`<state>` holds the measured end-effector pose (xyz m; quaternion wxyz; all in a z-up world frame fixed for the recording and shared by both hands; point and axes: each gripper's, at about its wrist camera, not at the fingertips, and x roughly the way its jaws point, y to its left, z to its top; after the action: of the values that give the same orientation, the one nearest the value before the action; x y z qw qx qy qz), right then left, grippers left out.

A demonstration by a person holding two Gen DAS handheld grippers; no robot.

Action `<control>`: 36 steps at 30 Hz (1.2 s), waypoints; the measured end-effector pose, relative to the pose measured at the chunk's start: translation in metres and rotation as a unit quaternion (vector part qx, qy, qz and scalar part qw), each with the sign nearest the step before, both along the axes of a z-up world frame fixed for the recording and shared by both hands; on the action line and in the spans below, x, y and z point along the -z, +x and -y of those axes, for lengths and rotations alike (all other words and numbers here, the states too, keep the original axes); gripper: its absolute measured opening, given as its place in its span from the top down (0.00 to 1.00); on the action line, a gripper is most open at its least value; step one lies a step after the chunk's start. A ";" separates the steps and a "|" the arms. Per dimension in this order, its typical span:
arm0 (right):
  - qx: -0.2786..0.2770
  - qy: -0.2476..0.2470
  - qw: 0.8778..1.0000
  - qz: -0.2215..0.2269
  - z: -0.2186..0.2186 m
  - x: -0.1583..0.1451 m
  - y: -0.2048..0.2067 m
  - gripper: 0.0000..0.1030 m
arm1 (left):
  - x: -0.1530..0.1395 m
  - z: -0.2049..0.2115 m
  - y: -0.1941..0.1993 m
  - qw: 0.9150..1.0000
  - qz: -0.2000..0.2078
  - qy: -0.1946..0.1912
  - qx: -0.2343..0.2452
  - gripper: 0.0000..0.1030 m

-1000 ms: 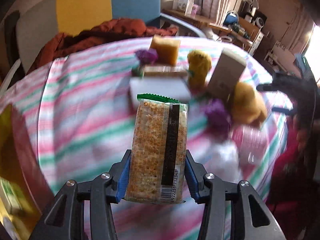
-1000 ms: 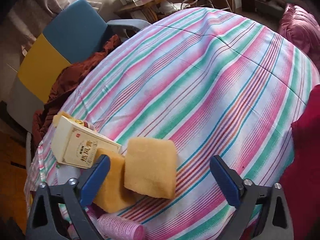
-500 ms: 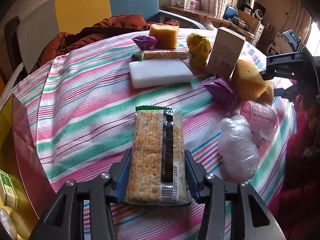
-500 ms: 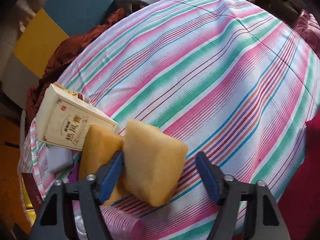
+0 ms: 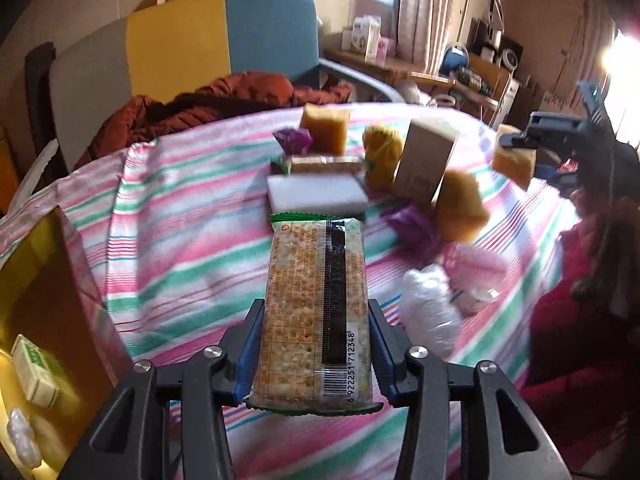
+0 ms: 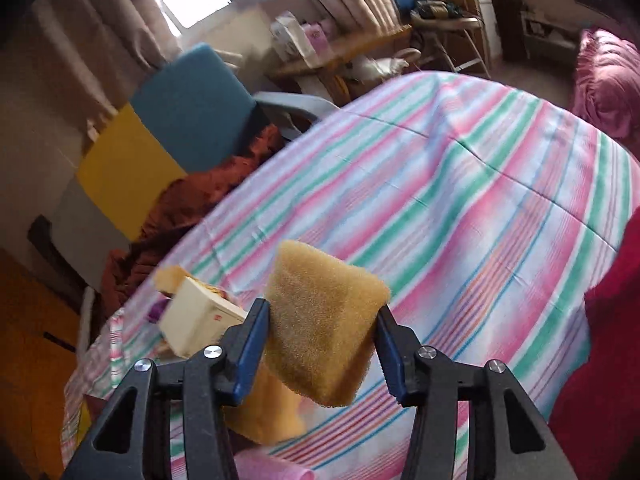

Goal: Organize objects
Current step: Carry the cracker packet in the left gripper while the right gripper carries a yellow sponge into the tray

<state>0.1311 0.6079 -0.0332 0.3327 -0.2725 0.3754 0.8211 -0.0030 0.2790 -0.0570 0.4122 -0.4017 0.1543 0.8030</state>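
1. Gripping a long cracker packet (image 5: 316, 312) between its blue pads, the left gripper (image 5: 316, 354) holds it lengthwise, barcode end nearest the camera and green sealed edge pointing away over the striped tablecloth (image 5: 180, 216).
2. The right gripper (image 6: 322, 340) pinches a tan sponge (image 6: 324, 320) from both sides; the sponge sits tilted between the fingers, raised above the cloth.
3. In the left wrist view the same right gripper (image 5: 536, 160) appears at the far right, carrying the sponge (image 5: 514, 162) in the air above the table edge.
4. Beyond the cracker packet lies a white block (image 5: 316, 196) flat on the cloth, with a second cracker packet (image 5: 324, 162) just behind it.
5. A purple wrapper (image 5: 294, 138) and another sponge (image 5: 326, 128) sit at the far side; a yellow crumpled item (image 5: 382, 148) is beside a standing beige box (image 5: 426, 160).
6. Right of the box rests a further tan sponge (image 5: 460, 206), with a second purple wrapper (image 5: 412, 226) near it and a clear plastic bundle (image 5: 430, 308) closer in. Motion blur softens these.
7. At the left edge an open yellow-lined box (image 5: 44, 300) contains a small green-and-white carton (image 5: 34, 372).
8. A red-brown jacket (image 5: 224, 100) is draped over the chair (image 5: 224, 48) behind the table.
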 end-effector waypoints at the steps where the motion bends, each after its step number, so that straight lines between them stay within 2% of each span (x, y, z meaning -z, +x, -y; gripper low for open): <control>1: -0.009 0.010 1.000 -0.010 0.003 -0.005 -0.001 0.50 | -0.005 0.003 0.001 1.000 -0.002 0.006 -0.002 0.53; 6: -0.068 0.061 0.995 -0.030 0.038 -0.033 -0.022 0.50 | -0.030 0.035 -0.001 0.999 -0.009 0.030 -0.034 0.53; 9: -0.120 0.087 0.988 -0.043 0.075 -0.059 -0.025 0.50 | -0.038 0.059 -0.006 0.997 -0.008 0.043 -0.060 0.53; 13: -0.197 0.093 0.975 -0.048 0.124 -0.074 -0.057 0.50 | -0.049 0.099 -0.013 0.993 -0.014 0.060 -0.103 0.53; 17: -0.285 0.079 0.954 -0.052 0.177 -0.073 -0.097 0.50 | -0.056 0.143 -0.024 0.985 -0.023 0.071 -0.157 0.53; 23: -0.408 0.067 0.910 -0.027 0.265 -0.062 -0.153 0.49 | -0.056 0.216 -0.053 0.961 -0.041 0.068 -0.264 0.53; 24: -0.422 0.066 0.904 -0.022 0.278 -0.059 -0.161 0.49 | -0.053 0.231 -0.060 0.954 -0.043 0.063 -0.290 0.53; 28: -0.473 0.062 0.879 -0.001 0.329 -0.042 -0.196 0.49 | -0.044 0.269 -0.082 0.935 -0.046 0.041 -0.351 0.53; 33: -0.508 0.068 0.858 0.032 0.376 -0.021 -0.233 0.49 | -0.035 0.297 -0.096 0.917 -0.040 0.033 -0.396 0.53; 36: -0.517 0.067 0.852 0.046 0.390 -0.014 -0.250 0.49 | -0.031 0.303 -0.102 0.914 -0.036 0.028 -0.403 0.53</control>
<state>-0.1194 0.2175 -0.0191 -0.1051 -0.4412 0.1087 0.8845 -0.1048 -0.0240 -0.0264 0.0587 -0.3892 -0.0285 0.9188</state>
